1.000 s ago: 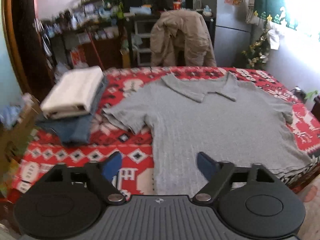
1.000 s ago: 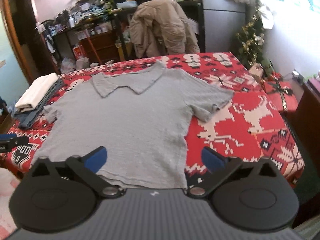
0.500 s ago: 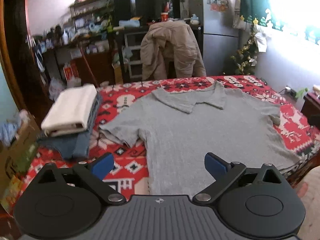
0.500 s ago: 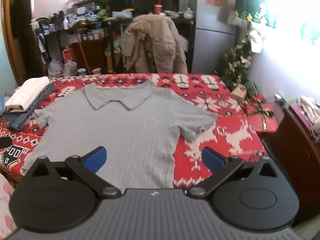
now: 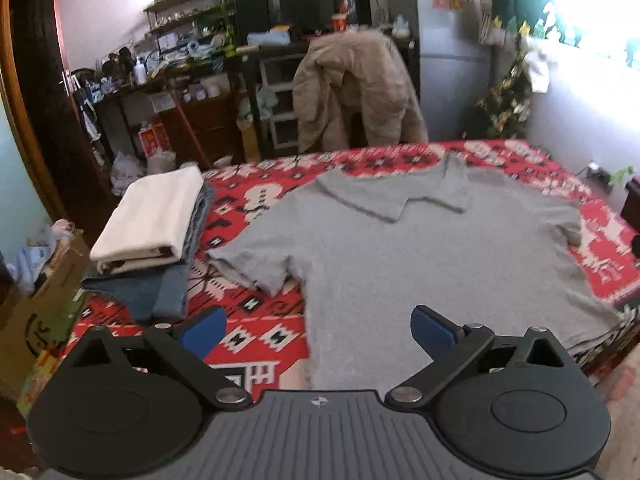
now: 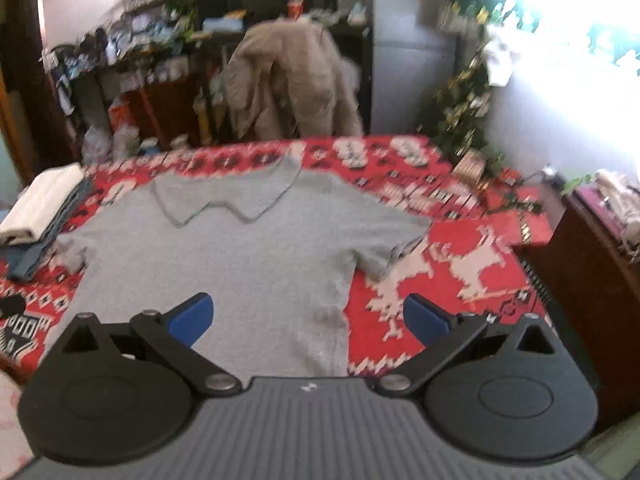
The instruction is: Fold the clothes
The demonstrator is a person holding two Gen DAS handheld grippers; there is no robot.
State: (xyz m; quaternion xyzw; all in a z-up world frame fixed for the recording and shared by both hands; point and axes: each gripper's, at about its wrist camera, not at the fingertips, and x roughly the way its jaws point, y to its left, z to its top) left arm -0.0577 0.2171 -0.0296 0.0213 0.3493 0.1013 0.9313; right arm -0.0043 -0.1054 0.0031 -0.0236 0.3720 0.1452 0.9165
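While both grippers hang above the near edge of the bed, a grey polo shirt (image 5: 420,248) lies spread flat and face up on the red patterned bedspread (image 5: 256,200), its collar toward the far side and its hem toward the cameras. The left gripper (image 5: 318,324) has its blue-tipped fingers (image 5: 202,326) spread wide and holds nothing; between them shows the shirt's left side seam and a strip of bare bedspread. The right gripper (image 6: 306,312) likewise has its fingers (image 6: 424,318) wide apart and empty, framing the shirt's right side edge, with a darker patch on the cloth just ahead of it. One short sleeve (image 5: 256,268) lies out to the left with its cuff slightly rumpled, and the other sleeve (image 6: 392,244) spreads to the right over the white deer figures of the bedspread. At the left edge of the bed sits a stack of folded clothes (image 5: 156,220), a white piece on top and blue denim below, apart from the shirt's sleeve. Behind the bed a tan jacket (image 5: 356,88) hangs over a chair, cluttered shelves (image 5: 188,28) stand along the back wall, and a small decorated Christmas tree (image 6: 460,120) stands near the bright window; the right wrist view is somewhat blurred.
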